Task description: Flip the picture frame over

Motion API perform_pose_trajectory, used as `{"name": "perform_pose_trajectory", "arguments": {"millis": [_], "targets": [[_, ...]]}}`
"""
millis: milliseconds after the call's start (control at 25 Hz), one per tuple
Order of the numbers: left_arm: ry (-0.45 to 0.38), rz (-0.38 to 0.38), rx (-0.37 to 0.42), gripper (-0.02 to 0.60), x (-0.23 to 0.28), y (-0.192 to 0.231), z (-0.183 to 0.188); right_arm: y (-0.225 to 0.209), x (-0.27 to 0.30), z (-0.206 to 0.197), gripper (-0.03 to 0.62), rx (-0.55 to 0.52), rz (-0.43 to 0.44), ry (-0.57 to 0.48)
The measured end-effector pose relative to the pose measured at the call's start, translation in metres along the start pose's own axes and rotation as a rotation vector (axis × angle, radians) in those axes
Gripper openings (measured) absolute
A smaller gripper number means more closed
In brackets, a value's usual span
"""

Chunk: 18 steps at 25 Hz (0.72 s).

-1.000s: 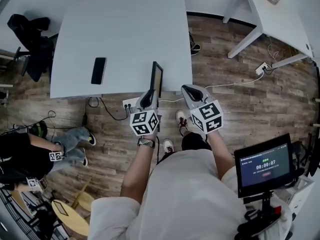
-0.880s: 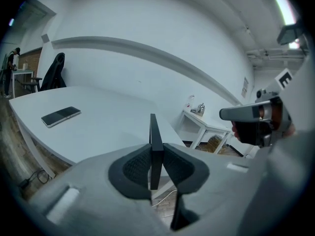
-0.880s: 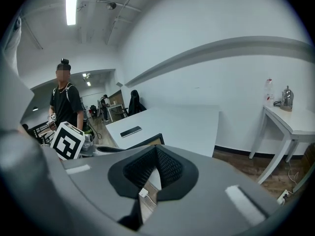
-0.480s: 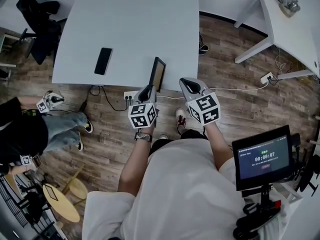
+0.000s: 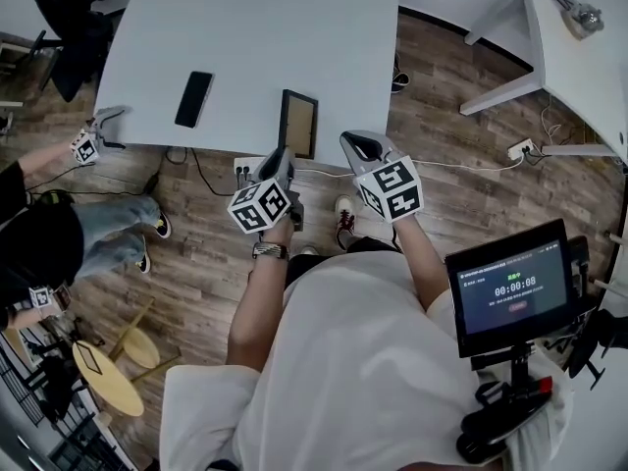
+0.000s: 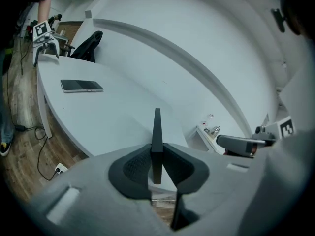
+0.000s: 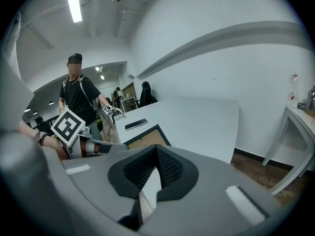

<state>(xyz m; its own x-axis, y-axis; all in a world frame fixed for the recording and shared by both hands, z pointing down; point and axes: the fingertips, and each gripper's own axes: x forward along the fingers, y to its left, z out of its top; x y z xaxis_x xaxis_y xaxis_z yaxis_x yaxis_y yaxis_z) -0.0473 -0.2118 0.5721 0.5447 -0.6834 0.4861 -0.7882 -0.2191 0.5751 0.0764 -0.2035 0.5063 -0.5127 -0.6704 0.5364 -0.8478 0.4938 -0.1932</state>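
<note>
The picture frame [image 5: 297,123], on edge a second ago, now leans over with its brown backing upward. Wood flooring [image 5: 471,184] lies underfoot. One white table [image 5: 245,27] stands ahead at 12 o'clock, and a second white table [image 5: 579,57] at 2 o'clock. The near table carries one frame and one phone [image 5: 193,98], which lies at the frame's 10 o'clock. The left gripper [image 5: 284,155] clamps the frame's near edge, and the frame reaches toward 12 o'clock from it. The right gripper [image 5: 353,139], at the left one's 3 o'clock, has its jaws drawn together with nothing between them.
</note>
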Motion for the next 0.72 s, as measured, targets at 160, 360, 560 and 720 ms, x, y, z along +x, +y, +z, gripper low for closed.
{"name": "perform_pose_trajectory", "arguments": {"millis": [160, 360, 560, 720], "targets": [[-0.011, 0.004, -0.051, 0.072, -0.007, 0.002, -0.002, 0.001, 0.0, -0.007, 0.002, -0.004, 0.01, 0.025], [-0.019, -0.002, -0.123, 0.074, -0.008, 0.013, -0.001, 0.003, 0.013, -0.01, 0.002, -0.014, 0.034, 0.047], [-0.039, -0.008, -0.244, 0.077, 0.001, 0.033, -0.01, -0.001, 0.036, -0.02, 0.002, -0.031, 0.058, 0.088], [-0.048, -0.025, -0.272, 0.089, -0.004, 0.034, -0.016, 0.002, 0.035, -0.026, 0.002, -0.039, 0.065, 0.102]]}}
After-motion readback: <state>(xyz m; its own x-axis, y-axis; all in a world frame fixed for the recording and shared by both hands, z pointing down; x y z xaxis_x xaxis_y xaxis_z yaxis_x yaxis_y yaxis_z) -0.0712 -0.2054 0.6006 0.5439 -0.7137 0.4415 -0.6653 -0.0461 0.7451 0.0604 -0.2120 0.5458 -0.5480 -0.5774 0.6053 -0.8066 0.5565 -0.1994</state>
